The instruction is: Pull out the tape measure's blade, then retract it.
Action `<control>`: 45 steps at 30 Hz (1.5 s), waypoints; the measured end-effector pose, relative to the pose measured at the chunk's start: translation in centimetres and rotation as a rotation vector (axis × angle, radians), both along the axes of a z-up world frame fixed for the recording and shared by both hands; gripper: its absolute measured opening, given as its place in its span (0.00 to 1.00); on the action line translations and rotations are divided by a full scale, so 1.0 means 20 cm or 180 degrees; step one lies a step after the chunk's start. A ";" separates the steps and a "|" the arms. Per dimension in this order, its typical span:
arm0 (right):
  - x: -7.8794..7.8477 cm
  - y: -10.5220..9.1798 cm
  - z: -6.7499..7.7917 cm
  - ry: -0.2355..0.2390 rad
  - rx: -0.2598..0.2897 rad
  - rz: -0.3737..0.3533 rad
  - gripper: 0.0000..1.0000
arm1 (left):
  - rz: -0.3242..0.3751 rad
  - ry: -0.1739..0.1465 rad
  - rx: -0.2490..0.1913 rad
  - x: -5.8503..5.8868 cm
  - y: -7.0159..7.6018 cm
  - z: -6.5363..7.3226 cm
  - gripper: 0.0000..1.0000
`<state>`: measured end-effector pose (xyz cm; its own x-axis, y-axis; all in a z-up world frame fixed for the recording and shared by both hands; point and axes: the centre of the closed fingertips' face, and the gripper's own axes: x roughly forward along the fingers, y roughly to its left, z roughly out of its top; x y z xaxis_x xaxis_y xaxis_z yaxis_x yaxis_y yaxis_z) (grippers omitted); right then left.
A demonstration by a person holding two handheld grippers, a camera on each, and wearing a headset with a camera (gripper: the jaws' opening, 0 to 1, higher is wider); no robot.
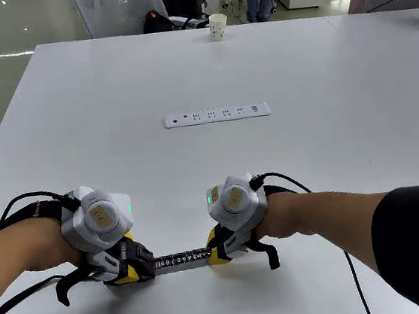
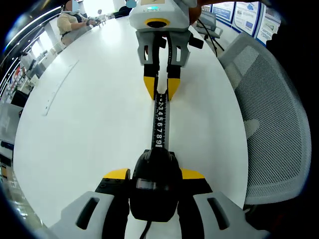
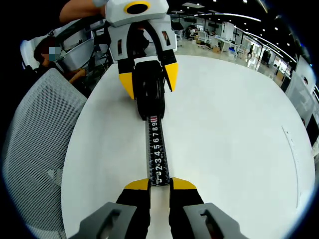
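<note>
The black tape measure case [image 2: 155,184] sits between the yellow-tipped jaws of my left gripper [image 1: 129,268], which is shut on it near the table's front edge. A short length of blade [image 1: 182,261] with black numerals runs from the case to my right gripper [image 1: 218,251], whose jaws are shut on the blade's free end [image 3: 159,180]. In the right gripper view the case [image 3: 148,92] lies ahead, held by the left gripper [image 3: 147,82]. The right gripper [image 2: 160,90] faces me in the left gripper view, pinching the blade [image 2: 159,122].
A white power strip [image 1: 217,114] lies mid-table. A paper cup [image 1: 217,26] stands near the far edge. A grey mesh chair [image 2: 271,114] is beside the table. People stand and sit beyond the table's far side.
</note>
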<state>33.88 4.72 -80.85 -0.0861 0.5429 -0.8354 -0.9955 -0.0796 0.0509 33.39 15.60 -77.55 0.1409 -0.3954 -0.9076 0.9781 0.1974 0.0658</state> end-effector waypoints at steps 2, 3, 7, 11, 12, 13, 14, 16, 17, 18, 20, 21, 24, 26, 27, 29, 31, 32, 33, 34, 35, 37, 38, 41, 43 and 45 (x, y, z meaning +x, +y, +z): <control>0.00 0.00 0.00 0.0001 -0.0002 0.0000 0.10 | 0.0000 0.0001 -0.0001 0.00 0.00 0.00 0.31; 0.00 -0.01 0.00 0.0002 -0.0004 -0.0001 0.10 | -0.0001 0.0000 -0.0001 0.00 0.00 0.00 0.31; 0.00 -0.02 0.00 0.0011 -0.0003 -0.0007 0.10 | 0.0000 0.0000 0.0001 0.00 0.00 0.00 0.31; 0.00 -0.03 0.00 0.0014 -0.0011 -0.0008 0.10 | -0.0002 0.0000 0.0001 0.00 0.00 0.00 0.31; 0.00 -0.03 0.00 0.0013 -0.0011 -0.0007 0.10 | -0.0003 0.0000 0.0002 0.00 0.00 0.00 0.31; 0.00 -0.03 0.00 0.0015 -0.0009 -0.0011 0.10 | -0.0004 -0.0001 0.0004 0.00 0.00 0.00 0.31; 0.00 -0.03 0.00 0.0017 -0.0010 -0.0012 0.09 | -0.0004 -0.0001 0.0004 0.00 0.00 0.00 0.31; 0.00 -0.04 0.00 0.0023 -0.0013 -0.0013 0.09 | -0.0004 -0.0003 0.0003 0.00 0.00 0.00 0.31; 0.00 -0.04 0.00 0.0024 -0.0014 -0.0012 0.09 | -0.0003 -0.0004 0.0004 0.00 0.00 0.00 0.31; 0.00 -0.04 0.00 0.0021 -0.0018 -0.0010 0.09 | -0.0005 -0.0004 0.0005 0.00 0.00 0.00 0.31; 0.00 -0.04 0.00 0.0021 -0.0020 -0.0007 0.09 | -0.0006 -0.0004 0.0005 0.00 0.00 0.00 0.31; 0.00 -0.05 0.00 0.0020 -0.0020 -0.0005 0.09 | -0.0005 -0.0004 0.0003 0.00 0.00 0.00 0.31; 0.00 -0.05 0.00 0.0021 -0.0021 -0.0005 0.09 | -0.0005 -0.0003 0.0001 0.00 0.00 0.00 0.31; 0.00 -0.06 0.00 0.0019 -0.0024 -0.0003 0.09 | -0.0006 -0.0002 0.0000 0.00 0.00 0.00 0.31; 0.00 -0.06 0.00 0.0014 -0.0028 0.0002 0.09 | -0.0006 -0.0003 0.0000 0.00 0.00 0.00 0.31; 0.01 -0.06 0.00 0.0016 -0.0029 0.0000 0.09 | -0.0003 -0.0004 -0.0004 0.00 0.00 0.00 0.31; 0.01 -0.07 0.00 0.0016 -0.0028 0.0003 0.09 | -0.0004 -0.0006 -0.0003 0.00 0.00 0.00 0.31; 0.01 -0.07 0.00 0.0016 -0.0030 0.0001 0.09 | -0.0005 -0.0005 -0.0002 0.00 0.00 0.00 0.31; 0.01 -0.07 0.00 0.0015 -0.0031 0.0002 0.09 | -0.0003 -0.0007 -0.0004 0.00 0.00 0.00 0.31; 0.01 -0.07 0.00 0.0014 -0.0033 0.0004 0.09 | -0.0003 -0.0007 -0.0005 0.00 0.00 0.00 0.31; 0.01 -0.08 0.00 0.0012 -0.0037 0.0005 0.09 | -0.0002 -0.0007 -0.0005 0.00 0.00 0.00 0.31; 0.01 -0.08 0.00 0.0012 -0.0039 0.0001 0.09 | -0.0003 -0.0007 -0.0003 0.01 0.00 0.00 0.31; 0.01 -0.08 0.00 0.0009 -0.0042 0.0003 0.09 | -0.0003 -0.0006 -0.0002 0.01 0.00 0.00 0.31; 0.01 -0.09 0.00 0.0013 -0.0041 -0.0001 0.09 | -0.0001 -0.0004 -0.0004 0.01 0.00 0.00 0.31; 0.01 -0.09 0.00 0.0017 -0.0039 -0.0009 0.09 | -0.0001 -0.0004 -0.0004 0.00 0.00 0.00 0.31; 0.01 -0.10 0.00 0.0018 -0.0042 -0.0012 0.09 | -0.0001 -0.0004 -0.0004 0.00 0.00 0.00 0.31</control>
